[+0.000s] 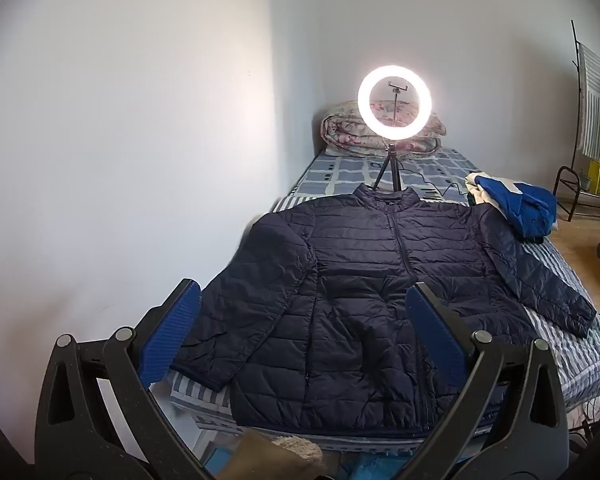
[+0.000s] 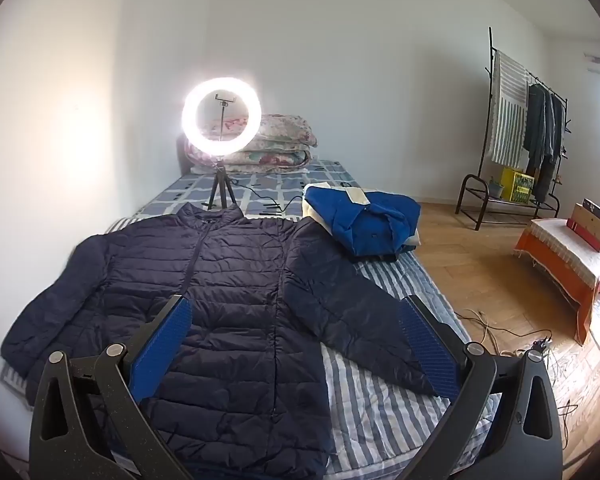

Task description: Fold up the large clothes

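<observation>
1. The navy puffer jacket (image 1: 380, 288) lay flat and zipped on the striped bed (image 2: 384, 412), collar toward twelve o'clock and both sleeves spread.
2. The left gripper (image 1: 304, 336) and right gripper (image 2: 300, 344) hung above the hem, jaws wide apart and empty.
3. A good first fold would likely pinch each cuff and swing the sleeves across the chest, clear of the ring light (image 2: 219, 116).
</observation>
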A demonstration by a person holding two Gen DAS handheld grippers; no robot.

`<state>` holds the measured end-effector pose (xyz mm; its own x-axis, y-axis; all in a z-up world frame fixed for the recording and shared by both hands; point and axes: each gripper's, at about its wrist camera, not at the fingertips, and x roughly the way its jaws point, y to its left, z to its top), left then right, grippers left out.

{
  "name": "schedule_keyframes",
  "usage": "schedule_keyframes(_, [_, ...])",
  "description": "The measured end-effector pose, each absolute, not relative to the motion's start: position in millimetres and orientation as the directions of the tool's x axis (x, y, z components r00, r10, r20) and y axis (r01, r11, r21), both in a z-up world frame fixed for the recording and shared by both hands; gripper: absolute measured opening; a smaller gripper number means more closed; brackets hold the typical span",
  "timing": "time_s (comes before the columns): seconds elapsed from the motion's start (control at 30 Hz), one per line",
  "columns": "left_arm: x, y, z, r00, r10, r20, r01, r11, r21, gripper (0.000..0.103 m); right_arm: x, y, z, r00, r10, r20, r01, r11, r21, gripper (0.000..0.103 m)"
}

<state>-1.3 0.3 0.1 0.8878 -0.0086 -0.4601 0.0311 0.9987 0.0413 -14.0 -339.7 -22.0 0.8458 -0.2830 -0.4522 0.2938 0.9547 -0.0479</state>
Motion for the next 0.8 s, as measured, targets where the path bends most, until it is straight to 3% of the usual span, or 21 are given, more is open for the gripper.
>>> schedule_keyframes(0.8, [-2.3,9.0,-1.5,0.892,0.023,-0.451,0.005,0.998,0.06,0.103,-18.9,-334.3,-11.4,0.847,-0.301,-0.437,0.307,0.95,-0.06,0.102])
